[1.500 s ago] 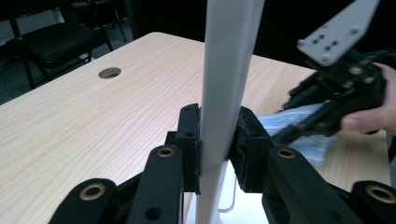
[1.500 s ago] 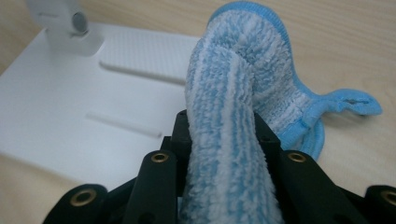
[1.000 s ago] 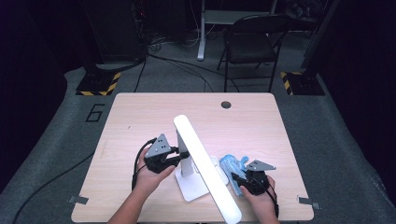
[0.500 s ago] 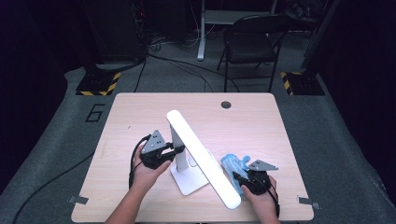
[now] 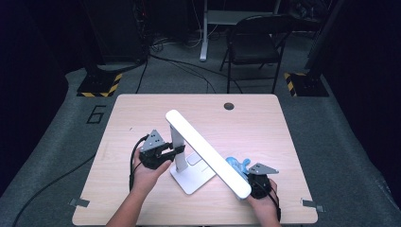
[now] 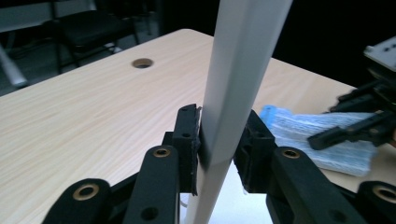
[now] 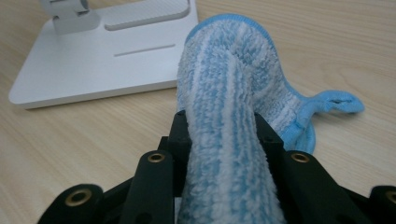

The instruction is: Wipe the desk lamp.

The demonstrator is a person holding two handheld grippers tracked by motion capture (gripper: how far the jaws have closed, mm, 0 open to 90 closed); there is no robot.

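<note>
High view: lamp bar [image 5: 208, 153] slants far-left to near-right; left tongs [image 5: 174, 150] clamp post [image 5: 177, 146], right tongs [image 7: 223, 133] clamp cloth [image 7: 233, 93].

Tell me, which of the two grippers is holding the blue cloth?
The right gripper: its jaws pinch the blue cloth, while the left gripper clamps the lamp's post.

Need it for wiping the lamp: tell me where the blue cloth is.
The blue cloth lies at the table's near right in the high view, just right of the lamp base, one fold pinched in the right gripper.
</note>
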